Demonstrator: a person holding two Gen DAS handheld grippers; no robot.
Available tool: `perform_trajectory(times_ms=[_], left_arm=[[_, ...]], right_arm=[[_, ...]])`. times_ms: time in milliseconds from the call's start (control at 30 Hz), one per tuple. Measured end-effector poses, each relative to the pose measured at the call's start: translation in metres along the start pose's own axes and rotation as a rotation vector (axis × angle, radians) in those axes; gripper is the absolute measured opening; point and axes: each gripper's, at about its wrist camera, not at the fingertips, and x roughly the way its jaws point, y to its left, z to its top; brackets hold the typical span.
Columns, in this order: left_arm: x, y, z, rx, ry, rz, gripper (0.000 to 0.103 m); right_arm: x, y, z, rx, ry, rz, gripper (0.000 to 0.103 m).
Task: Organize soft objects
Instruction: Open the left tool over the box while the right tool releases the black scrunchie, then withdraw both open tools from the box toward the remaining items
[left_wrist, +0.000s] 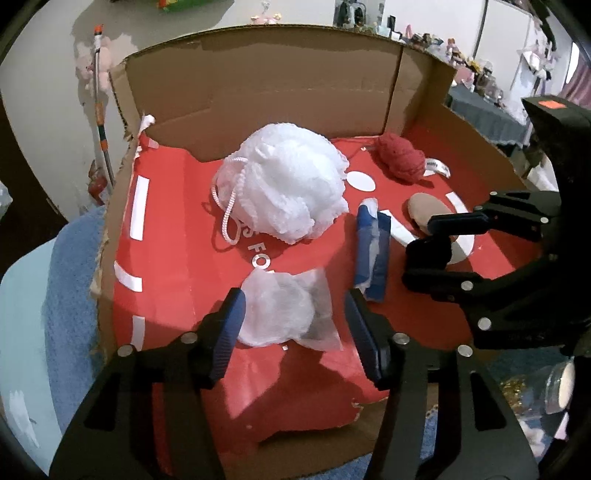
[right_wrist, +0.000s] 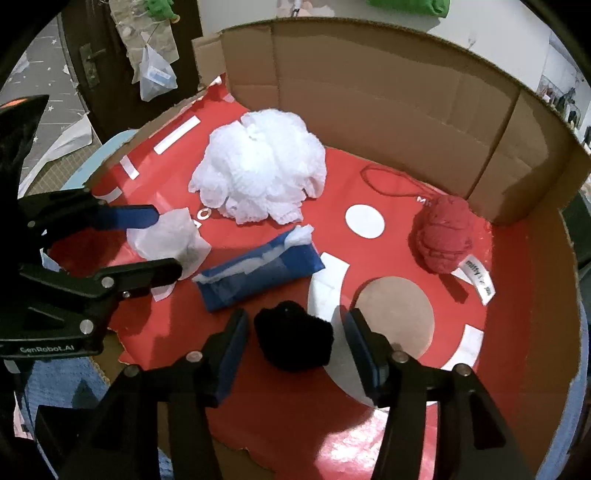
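**A:** What does the left wrist view show?

**B:** A red printed paper sheet (left_wrist: 177, 236) lines an open brown cardboard box (left_wrist: 258, 88). Near the sheet's front edge, the left gripper (left_wrist: 293, 332) stands with its two blue-padded fingers apart, one on each side of a small white gauzy pouch with soft filling (left_wrist: 284, 314). The pads look close to it but I cannot tell if they touch. It looks very light and squashy, so I judge a gentle squeeze across its plump middle would hold it.

**A:** And behind it?

**B:** Toward the back wall sits a large white mesh bath pouf (left_wrist: 284, 184) with a twisted cord loop: airy, springy, best taken by the cord or a bunched fold. To the right lies a blue cloth roll with white wadding (left_wrist: 371, 254), and near the back right corner a red knitted bundle with a white label (left_wrist: 400, 157).

**A:** The right wrist view?

**B:** The right gripper (right_wrist: 293, 349) is also spread wide, fingers flanking a small black fuzzy knitted lump (right_wrist: 293, 339) near the front edge, with gaps visible on both sides. It looks light, soft and grippy rather than slippery; a pinch across its middle should do. Beside it is a tan cardboard disc (right_wrist: 397, 317), flat and stiff.
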Motion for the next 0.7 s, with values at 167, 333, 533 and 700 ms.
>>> perform_trajectory(times_ms=[167, 333, 533, 700], left_arm=[[-0.012, 0.002, -0.002, -0.022, -0.019, 0.001, 0.061], [-0.038, -0.004, -0.006, -0.037, -0.079, 0.005, 0.069], [-0.079, -0.017, -0.015, -0.042, -0.163, 0.022, 0.076], [-0.119, -0.031, -0.028, -0.047, -0.261, 0.022, 0.08]], right_arm=[[-0.016, -0.002, -0.004, 0.013, -0.034, -0.01, 0.07], [-0.04, -0.003, -0.01, 0.031, -0.077, -0.019, 0.079], [-0.077, 0.001, -0.019, 0.056, -0.147, -0.036, 0.085], [-0.114, 0.009, -0.034, 0.075, -0.226, -0.077, 0.095]])
